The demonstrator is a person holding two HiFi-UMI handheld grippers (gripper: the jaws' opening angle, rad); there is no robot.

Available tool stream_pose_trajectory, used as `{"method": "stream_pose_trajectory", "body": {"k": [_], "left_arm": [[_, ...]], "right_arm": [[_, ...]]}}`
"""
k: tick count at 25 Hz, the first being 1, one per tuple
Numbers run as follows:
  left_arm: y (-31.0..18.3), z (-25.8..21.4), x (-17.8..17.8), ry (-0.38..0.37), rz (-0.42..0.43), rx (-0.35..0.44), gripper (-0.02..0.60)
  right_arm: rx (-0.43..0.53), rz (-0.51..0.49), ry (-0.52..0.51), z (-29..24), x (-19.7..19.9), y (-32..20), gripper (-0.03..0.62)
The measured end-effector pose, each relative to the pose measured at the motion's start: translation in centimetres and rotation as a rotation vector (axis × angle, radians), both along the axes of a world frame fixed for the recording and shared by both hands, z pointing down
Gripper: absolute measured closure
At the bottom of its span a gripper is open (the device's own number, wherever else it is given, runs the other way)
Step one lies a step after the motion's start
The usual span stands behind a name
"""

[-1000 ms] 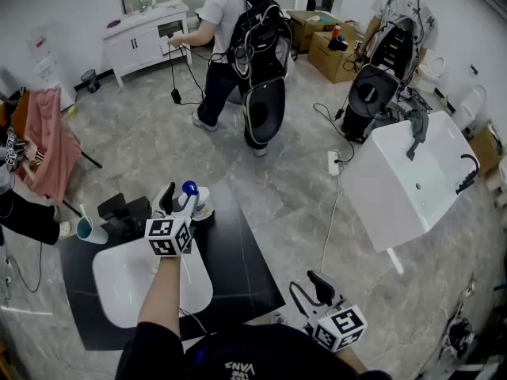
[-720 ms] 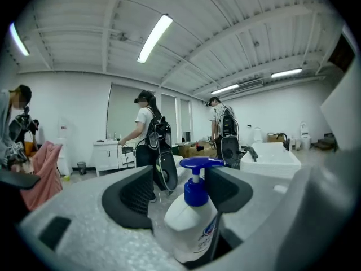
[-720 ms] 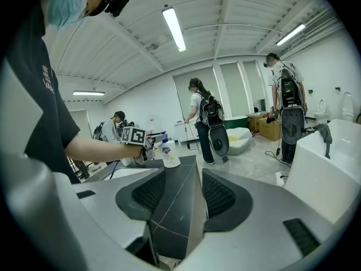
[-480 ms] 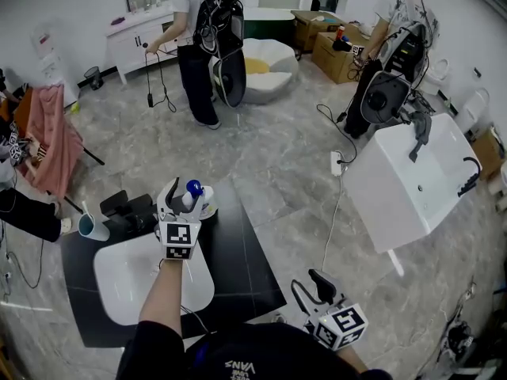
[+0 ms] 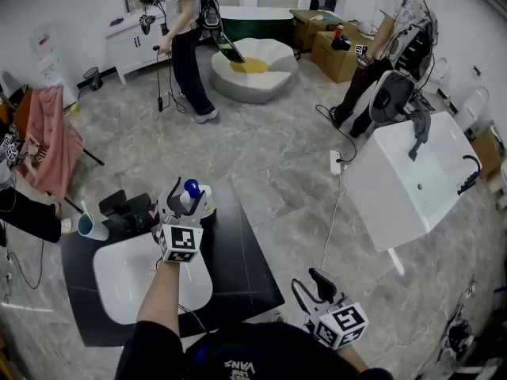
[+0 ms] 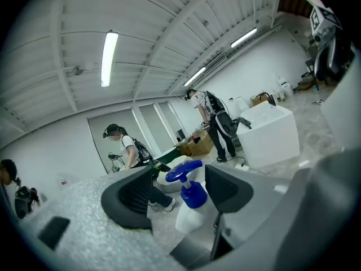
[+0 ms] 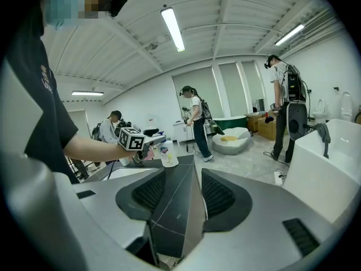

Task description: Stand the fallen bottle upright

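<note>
The bottle (likely light, smooth, easy to tip) stands at the bench's far edge inside the wide left claw, best squeezed round its fat white body; the right claw is wide and empty.

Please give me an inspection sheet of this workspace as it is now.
Surface: black countertop with an inset white basin.
Job's things: white bottle with blue pump stands upright on the countertop.
Clutter: pale blue cup; black tap-like fixture.
Grippers: left gripper has jaws apart around the bottle's pump, gap beside one pad; right gripper open, holding nothing.
Cables: white cable on the floor from a power strip.
Surroundings: grey tiled floor; white tub; two standing people with backpacks.
</note>
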State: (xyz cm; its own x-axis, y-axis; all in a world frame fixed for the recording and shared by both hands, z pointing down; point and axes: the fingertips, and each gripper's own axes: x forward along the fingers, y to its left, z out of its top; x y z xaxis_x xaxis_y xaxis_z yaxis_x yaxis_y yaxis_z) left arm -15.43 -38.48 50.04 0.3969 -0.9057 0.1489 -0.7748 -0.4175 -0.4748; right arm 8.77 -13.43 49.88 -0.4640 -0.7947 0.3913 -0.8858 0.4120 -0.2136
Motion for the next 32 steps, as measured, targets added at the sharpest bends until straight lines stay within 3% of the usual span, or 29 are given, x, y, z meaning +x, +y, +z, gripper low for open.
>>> {"method": "stream_pose_trajectory", "body": {"k": [14, 19, 32], "left_arm": [[4.9, -2.8, 0.3, 0.102, -0.042, 0.006, 0.298], [8.1, -4.2, 0.1, 0.147, -0.104, 0.013, 0.304], [18.0, -5.2, 0.3, 0.220, -0.207, 0.035, 0.468]], "right_arm": [[0.030, -0.090, -0.022, -0.6, -0.4, 1.0, 0.399], [0.036, -0.156, -0.036, -0.7, -1.0, 1.7, 0.402], [0.112, -0.292, -0.046, -2.6, -0.6, 3.6, 0.439]]}}
